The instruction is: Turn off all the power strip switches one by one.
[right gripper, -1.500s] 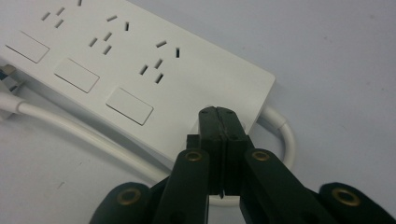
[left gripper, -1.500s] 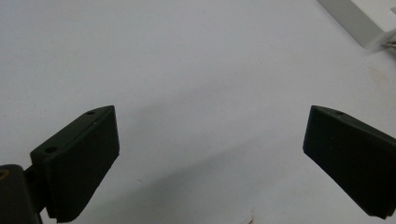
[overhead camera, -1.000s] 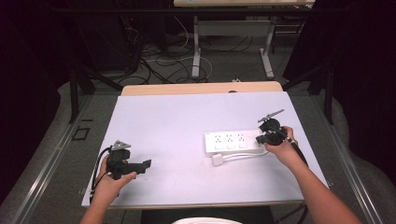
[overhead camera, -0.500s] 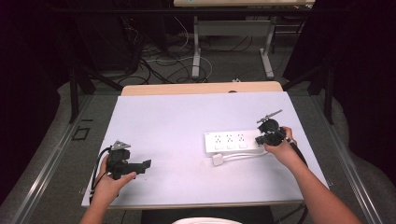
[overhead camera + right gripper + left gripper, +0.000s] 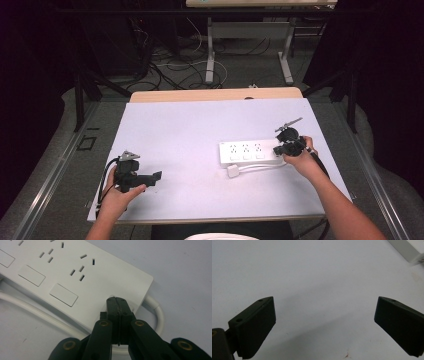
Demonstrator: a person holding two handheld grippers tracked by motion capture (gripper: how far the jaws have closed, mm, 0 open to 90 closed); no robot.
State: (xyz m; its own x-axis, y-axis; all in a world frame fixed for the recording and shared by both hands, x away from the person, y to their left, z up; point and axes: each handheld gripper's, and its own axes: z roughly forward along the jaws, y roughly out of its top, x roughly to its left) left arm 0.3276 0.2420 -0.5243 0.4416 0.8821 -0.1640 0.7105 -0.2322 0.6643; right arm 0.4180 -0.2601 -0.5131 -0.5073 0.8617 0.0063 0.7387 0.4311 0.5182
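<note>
A white power strip (image 5: 247,151) lies on the right half of the white table (image 5: 200,130); its white cable (image 5: 260,167) loops back along the front to a white plug (image 5: 233,171). My right gripper (image 5: 279,149) is at the strip's right end, jaws shut together. In the right gripper view the closed tips (image 5: 117,301) rest on the strip's (image 5: 75,277) end by a round switch, near where the cable (image 5: 157,312) leaves. My left gripper (image 5: 156,176) sits near the table's front left, open, jaws wide apart over bare table (image 5: 317,277) with nothing between them.
The strip's corner (image 5: 404,250) shows far off in the left gripper view. A wooden strip (image 5: 215,94) edges the table's far side. Beyond it are desk legs (image 5: 210,50) and cables on the floor (image 5: 165,65). Floor rails run along both sides.
</note>
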